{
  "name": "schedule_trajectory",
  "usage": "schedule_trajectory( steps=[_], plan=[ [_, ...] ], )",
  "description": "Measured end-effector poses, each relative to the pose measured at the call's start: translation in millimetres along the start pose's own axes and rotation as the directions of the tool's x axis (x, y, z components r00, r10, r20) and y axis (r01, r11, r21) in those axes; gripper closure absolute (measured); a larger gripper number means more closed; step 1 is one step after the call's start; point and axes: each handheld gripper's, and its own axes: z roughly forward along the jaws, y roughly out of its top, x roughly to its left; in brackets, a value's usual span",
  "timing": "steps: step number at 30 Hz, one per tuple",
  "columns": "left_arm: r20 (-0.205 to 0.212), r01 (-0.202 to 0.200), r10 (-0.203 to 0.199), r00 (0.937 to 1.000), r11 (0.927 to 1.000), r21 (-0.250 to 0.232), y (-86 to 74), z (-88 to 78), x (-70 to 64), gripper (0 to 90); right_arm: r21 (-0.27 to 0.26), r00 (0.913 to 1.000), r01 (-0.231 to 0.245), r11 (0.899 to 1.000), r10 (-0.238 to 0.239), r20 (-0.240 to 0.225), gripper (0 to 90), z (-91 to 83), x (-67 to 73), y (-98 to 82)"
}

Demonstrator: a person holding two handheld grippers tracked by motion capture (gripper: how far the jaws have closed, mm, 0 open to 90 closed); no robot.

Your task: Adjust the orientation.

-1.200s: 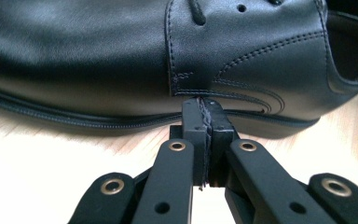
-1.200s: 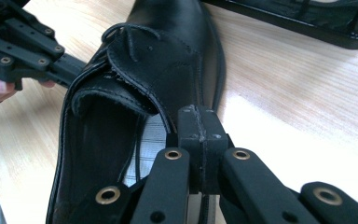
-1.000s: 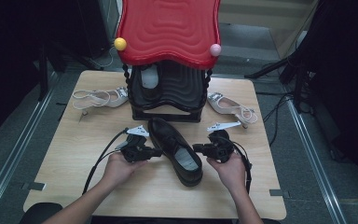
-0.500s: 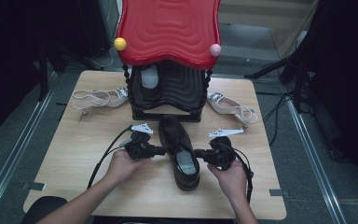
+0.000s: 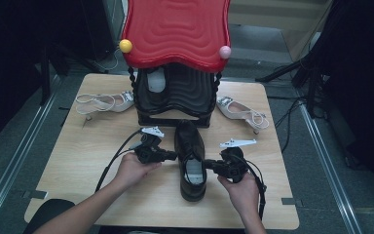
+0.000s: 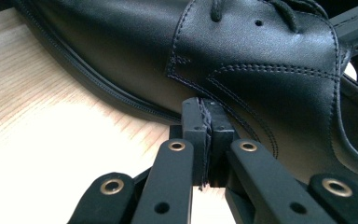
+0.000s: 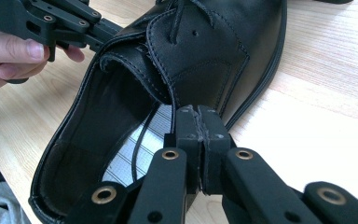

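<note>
High cam sits above your side, facing fwd and down over the light wooden table [image 5: 102, 195]. Both gripper cams look along their jaws, very close; all three share the black leather lace-up shoe [image 5: 190, 156] [image 6: 242, 60] [image 7: 200, 51].

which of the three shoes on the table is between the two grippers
The black leather lace-up shoe at the table's middle. The two pale strappy heeled sandals lie farther back, beside the red-topped rack.

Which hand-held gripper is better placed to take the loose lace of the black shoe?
Probably the right hand-held gripper. Its shut jaws sit at the opening of the black shoe, right beside the loose lace. The left hand-held gripper, also shut, touches the shoe's outer side.
</note>
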Motion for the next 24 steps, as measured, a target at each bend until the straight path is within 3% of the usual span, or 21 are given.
schedule_trajectory(
  steps=[5,11,13,20,24],
  plan=[
    [-0.002,-0.005,0.005,1.0,0.9999,0.016,1.4,-1.9,1.4,89.3,0.001,1.0,-0.005,1.0,0.005,0.002,88.4,-0.5,-1.0,0.1],
    [0.019,0.009,-0.009,0.9998,0.9999,-0.006,6.7,-22.7,5.8,84.7,-0.019,0.9993,-0.037,0.999,0.037,-0.007,83.3,-9.3,-2.5,4.6],
    [0.03,0.014,-0.013,0.9995,0.9999,-0.009,9.4,-30.6,6.0,79.6,-0.024,0.9989,-0.044,0.999,0.044,-0.017,80.5,-14.5,-1.0,7.9],
    [0.045,-0.016,0.016,0.9988,0.9999,0.0,22.5,-56.8,2.8,63.9,-0.007,0.9989,-0.031,0.999,0.031,-0.035,75.4,-25.0,14.3,17.9],
    [0.051,-0.044,0.043,0.9978,0.999,0.007,34.5,-68.5,-0.2,63.8,0.013,0.998,-0.024,1.0,0.025,-0.058,70.1,-21.5,29.3,25.5]
  ],
)
